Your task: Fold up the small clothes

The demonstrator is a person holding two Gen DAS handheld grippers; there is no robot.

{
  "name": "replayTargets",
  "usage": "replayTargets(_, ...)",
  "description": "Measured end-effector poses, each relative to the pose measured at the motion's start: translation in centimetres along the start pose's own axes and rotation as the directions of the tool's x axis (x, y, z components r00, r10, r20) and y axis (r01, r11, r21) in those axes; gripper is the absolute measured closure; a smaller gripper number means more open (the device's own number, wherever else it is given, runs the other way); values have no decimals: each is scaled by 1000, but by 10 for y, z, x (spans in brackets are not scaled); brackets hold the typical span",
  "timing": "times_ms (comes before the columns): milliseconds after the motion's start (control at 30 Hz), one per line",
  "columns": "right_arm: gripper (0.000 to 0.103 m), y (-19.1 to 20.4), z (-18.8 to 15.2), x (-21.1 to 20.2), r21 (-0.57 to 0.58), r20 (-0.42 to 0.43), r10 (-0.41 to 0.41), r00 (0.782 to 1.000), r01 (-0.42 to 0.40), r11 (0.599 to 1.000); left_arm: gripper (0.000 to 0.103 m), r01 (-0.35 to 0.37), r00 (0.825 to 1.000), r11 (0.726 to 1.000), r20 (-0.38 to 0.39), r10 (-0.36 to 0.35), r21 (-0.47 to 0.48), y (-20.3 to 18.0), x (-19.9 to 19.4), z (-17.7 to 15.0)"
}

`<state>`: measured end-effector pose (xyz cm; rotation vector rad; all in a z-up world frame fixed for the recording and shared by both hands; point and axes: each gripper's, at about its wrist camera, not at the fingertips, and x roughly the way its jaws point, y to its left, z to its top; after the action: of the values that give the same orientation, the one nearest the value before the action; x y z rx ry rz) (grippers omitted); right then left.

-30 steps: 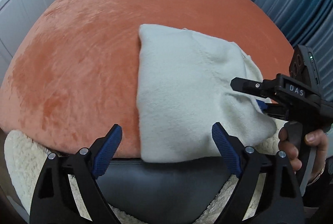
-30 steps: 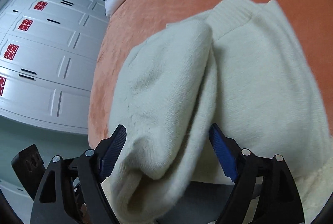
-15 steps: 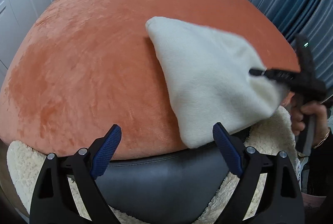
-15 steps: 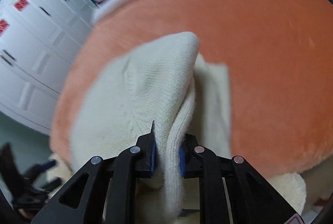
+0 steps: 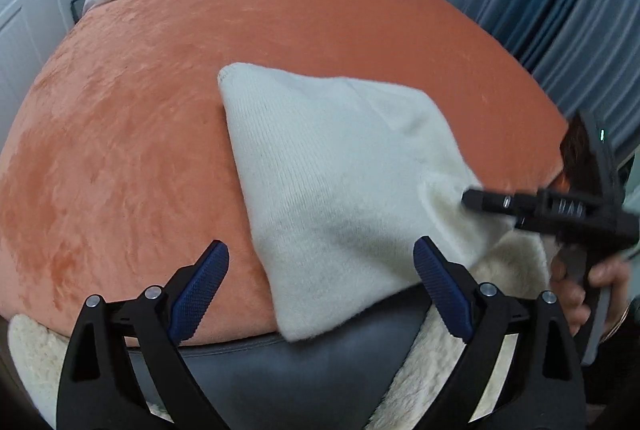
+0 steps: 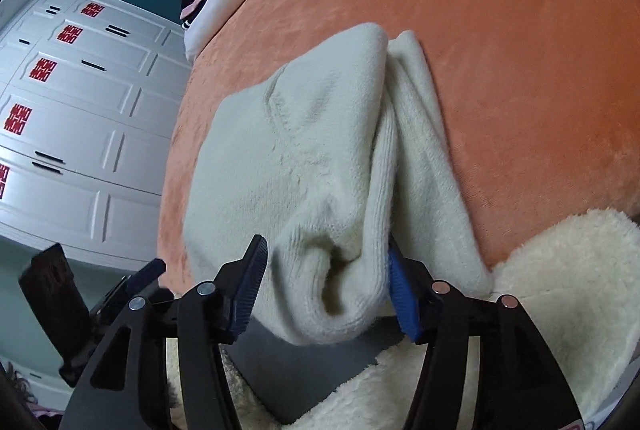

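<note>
Lying folded on the orange bedspread [image 5: 168, 118], cream knit garment [image 5: 328, 182]

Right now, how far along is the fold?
Done: cream knit garment is doubled over on the orange bed. In hand: its bunched near edge sits between the part-open jaws of the right gripper; left gripper open, empty. Left: lay that edge flat, probably one more fold.

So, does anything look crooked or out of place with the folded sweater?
Yes. The cream sweater lies askew on the orange bed cover, its near corner hanging over the edge. Its right end bunches between the right hand-held gripper fingers.
</note>
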<state>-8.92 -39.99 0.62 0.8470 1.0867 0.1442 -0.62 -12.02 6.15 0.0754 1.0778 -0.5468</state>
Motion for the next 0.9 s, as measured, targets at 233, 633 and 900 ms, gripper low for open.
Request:
replayTargets(233, 84, 48, 3, -45, -188, 143, 75, 987, -47, 981, 12, -56, 998, 995, 15, 57, -86, 3, 7, 36)
replayTargets(633, 71, 18, -12, -24, -123, 98, -304, 948, 315, 941, 12, -140, 985, 988, -107, 133, -58, 13, 48, 11)
replayTargets(900, 86, 141, -3, -20, -399, 153, -114, 982, 167, 902, 12, -227, 972, 964, -97, 215, -138, 51, 15, 2)
